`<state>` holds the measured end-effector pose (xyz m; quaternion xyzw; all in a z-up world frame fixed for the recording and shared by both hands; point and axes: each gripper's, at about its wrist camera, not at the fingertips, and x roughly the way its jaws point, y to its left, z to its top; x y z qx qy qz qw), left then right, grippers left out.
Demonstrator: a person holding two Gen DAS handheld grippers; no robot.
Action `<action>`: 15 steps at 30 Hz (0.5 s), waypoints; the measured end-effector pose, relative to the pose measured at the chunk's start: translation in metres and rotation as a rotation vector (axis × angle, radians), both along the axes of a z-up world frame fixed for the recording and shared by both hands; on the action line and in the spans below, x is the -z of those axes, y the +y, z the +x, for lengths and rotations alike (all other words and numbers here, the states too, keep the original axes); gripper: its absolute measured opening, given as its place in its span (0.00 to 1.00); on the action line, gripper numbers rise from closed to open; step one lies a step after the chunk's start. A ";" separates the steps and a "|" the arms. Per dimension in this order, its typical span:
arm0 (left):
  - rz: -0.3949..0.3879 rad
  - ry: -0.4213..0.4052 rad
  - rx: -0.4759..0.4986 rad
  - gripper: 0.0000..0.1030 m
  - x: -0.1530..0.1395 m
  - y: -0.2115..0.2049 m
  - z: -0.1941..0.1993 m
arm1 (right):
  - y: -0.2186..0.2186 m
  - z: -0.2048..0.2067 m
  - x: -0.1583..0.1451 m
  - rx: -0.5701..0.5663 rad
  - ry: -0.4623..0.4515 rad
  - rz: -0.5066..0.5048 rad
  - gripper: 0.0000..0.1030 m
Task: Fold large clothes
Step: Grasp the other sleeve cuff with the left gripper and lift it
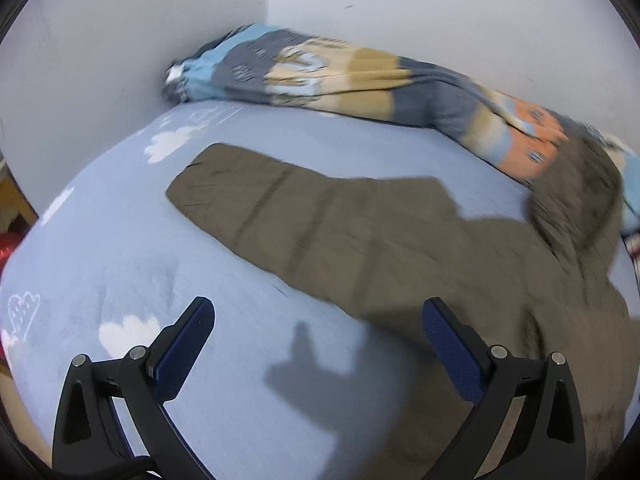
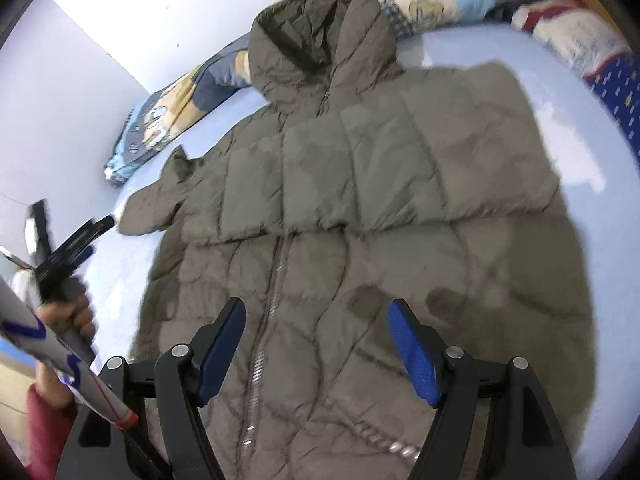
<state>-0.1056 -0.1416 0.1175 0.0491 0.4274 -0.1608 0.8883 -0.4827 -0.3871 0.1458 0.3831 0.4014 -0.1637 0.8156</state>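
Across the middle of the bed point(image 2: 580, 92), an olive-brown quilted puffer coat point(image 2: 360, 208) is lying spread out flat, front side up, with its zipper point(image 2: 276, 280) running down the near half of the garment. Its hood point(image 2: 316, 36) is pointing toward the far end, resting against a rolled patterned blanket point(image 1: 360, 76) that is lying along the far wall. One sleeve point(image 1: 256, 196) is stretching out to the left over the light blue cloud-print sheet point(image 1: 120, 240), well clear of the coat's body.

Over the near part of the coat, the right gripper point(image 2: 316, 344) is hovering with its jaws standing wide apart; nothing is sitting between the blue pads point(image 2: 412, 356), and they are not touching the fabric. To the left of the coat, the left gripper point(image 1: 320, 340) is hanging above the bare sheet beside the sleeve, its jaws also spread wide and holding nothing, and it is casting a shadow point(image 1: 304, 376) on the sheet below. From the right wrist view, that left gripper is showing at the left edge, blurred, with the person's hand point(image 2: 72, 316) wrapped around its handle and a red sleeve cuff point(image 2: 44, 428) below it. At the far right, a dark blue patterned cloth point(image 2: 616, 84) is lying at the edge of the bed.
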 end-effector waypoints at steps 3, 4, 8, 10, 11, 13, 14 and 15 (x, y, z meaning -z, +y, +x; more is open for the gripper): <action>-0.063 0.039 -0.084 1.00 0.011 0.030 0.041 | 0.002 -0.001 -0.001 -0.001 -0.007 0.000 0.76; -0.098 0.066 -0.127 0.97 0.017 0.045 0.058 | 0.002 -0.001 -0.002 -0.001 -0.009 -0.007 0.76; -0.206 0.140 -0.239 0.83 0.033 0.089 0.102 | 0.003 0.002 0.000 -0.007 -0.003 -0.010 0.76; -0.272 0.165 -0.284 0.80 0.041 0.111 0.125 | 0.003 0.003 0.004 -0.014 0.006 -0.004 0.76; -0.300 0.170 -0.302 0.77 0.044 0.118 0.134 | 0.003 0.005 0.006 -0.018 0.011 -0.002 0.76; -0.400 0.190 -0.330 0.71 0.050 0.134 0.152 | 0.003 0.007 0.010 -0.026 0.021 0.002 0.76; -0.436 0.201 -0.334 0.69 0.053 0.138 0.160 | 0.003 0.009 0.012 -0.030 0.028 0.003 0.76; -0.463 0.205 -0.331 0.67 0.057 0.139 0.167 | 0.004 0.010 0.013 -0.033 0.032 0.002 0.76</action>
